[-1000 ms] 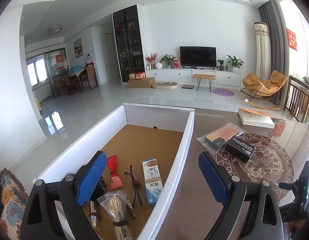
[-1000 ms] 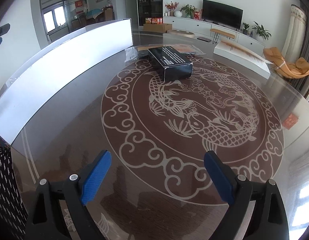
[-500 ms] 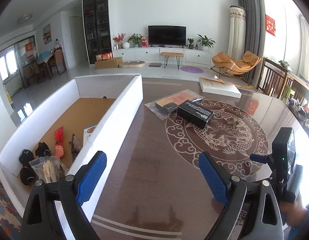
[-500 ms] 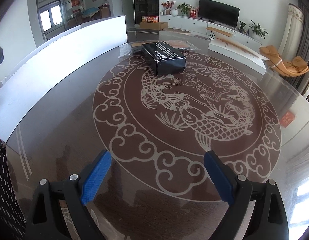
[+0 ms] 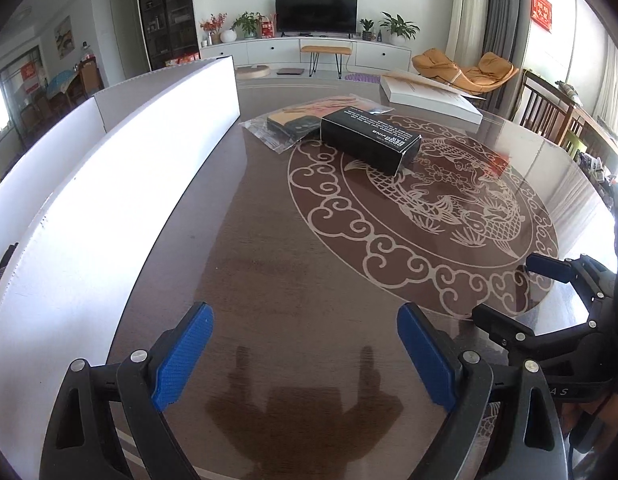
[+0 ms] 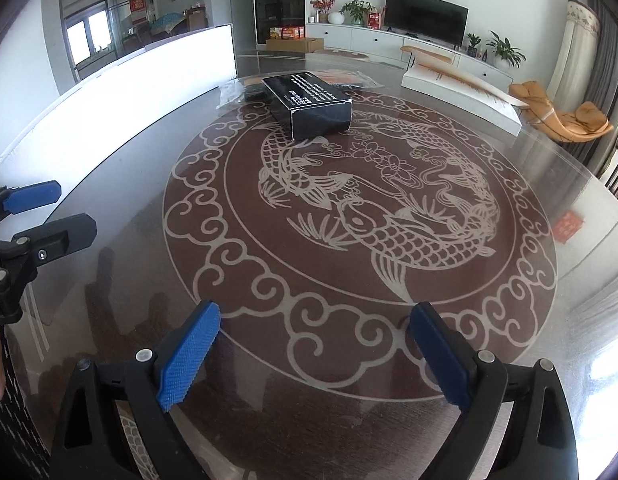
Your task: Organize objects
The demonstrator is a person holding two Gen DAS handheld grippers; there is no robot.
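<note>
Living room's pretty normal: black TV (image 5: 315, 12) on a long white cabinet (image 5: 309, 50), potted plants (image 5: 397, 28) beside it, orange rocking lounger (image 5: 465, 70) by the grey curtains (image 5: 505, 20), little wooden bench (image 5: 325, 51).

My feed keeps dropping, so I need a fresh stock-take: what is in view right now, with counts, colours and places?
black box: one, black with white print, on the fish motif
clear bag: one, dark and orange contents, behind the box
flat white box: one, white, far table edge
white bin: one, white wall, along the table's left
table: one, brown, glossy
left hand-held gripper: blue pads, open, empty
right hand-held gripper: blue pads, open, empty
</note>
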